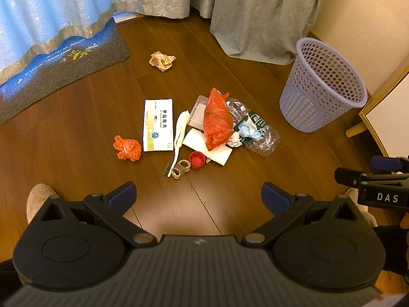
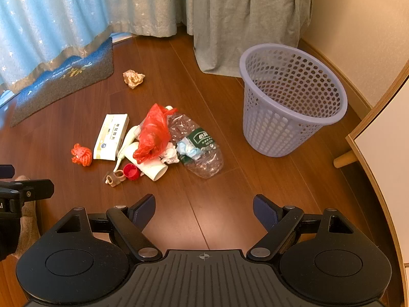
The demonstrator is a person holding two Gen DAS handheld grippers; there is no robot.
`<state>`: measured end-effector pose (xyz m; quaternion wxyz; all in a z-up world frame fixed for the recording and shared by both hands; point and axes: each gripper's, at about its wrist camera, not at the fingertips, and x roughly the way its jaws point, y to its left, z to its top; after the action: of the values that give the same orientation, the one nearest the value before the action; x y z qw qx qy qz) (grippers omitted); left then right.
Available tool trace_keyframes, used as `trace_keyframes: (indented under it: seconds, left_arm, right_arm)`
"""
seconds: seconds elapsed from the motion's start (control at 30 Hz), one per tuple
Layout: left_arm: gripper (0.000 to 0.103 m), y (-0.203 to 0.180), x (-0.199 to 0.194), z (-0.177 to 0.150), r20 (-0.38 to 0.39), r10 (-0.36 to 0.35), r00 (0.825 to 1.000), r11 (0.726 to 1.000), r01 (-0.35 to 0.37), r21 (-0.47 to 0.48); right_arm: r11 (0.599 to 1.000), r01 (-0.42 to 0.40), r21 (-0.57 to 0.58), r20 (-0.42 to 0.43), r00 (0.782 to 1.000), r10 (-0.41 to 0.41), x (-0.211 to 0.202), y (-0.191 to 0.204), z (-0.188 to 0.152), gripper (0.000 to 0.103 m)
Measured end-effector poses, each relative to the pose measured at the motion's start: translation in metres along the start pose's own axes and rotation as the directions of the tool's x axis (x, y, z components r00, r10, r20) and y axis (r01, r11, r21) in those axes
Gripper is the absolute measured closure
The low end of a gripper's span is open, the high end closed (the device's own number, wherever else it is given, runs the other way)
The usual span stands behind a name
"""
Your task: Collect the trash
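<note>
both tongs, left gripper (image 1: pixel 198 197) and right gripper (image 2: pixel 204 209), spread wide and holding nothing above wooden floor (image 2: pixel 230 179); ahead, litter pile around red bag (image 2: pixel 152 134); lilac basket (image 2: pixel 294 99) beyond, rightward

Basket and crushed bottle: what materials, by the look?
Basket: looks like moulded plastic, matte lavender; regular perforations in the wall and a thick rolled rim suggest it. Crushed bottle: thin clear plastic, glossy; see-through, creased walls with glints, dark green label wrapped round it, probably film.
</note>
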<state>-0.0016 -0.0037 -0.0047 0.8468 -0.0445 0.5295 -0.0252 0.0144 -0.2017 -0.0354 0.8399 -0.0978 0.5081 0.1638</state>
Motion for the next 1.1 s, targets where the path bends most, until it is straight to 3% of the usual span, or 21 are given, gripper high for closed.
trace_keyframes:
  seconds: [0.37,0.73,1.1]
  left_arm:
    - [0.001,0.008,0.001,0.000,-0.012,-0.009,1.000,0.998,0.008,-0.063]
    - [0.001,0.010,-0.002,0.000,0.063,0.019,0.998,0.997,-0.014,-0.081]
    - [0.001,0.004,0.003,-0.001,-0.007,-0.011,1.000,0.998,0.010,-0.058]
  right_arm:
    - [1.000,-0.001,-0.002,-0.001,1.000,0.001,0.001,-0.001,-0.001,0.021]
    - [1.000,-0.001,-0.002,-0.002,1.000,0.001,0.001,-0.001,-0.001,0.021]
    - [1.000,0.000,-0.003,-0.001,1.000,0.000,0.001,-0.001,-0.001,0.021]
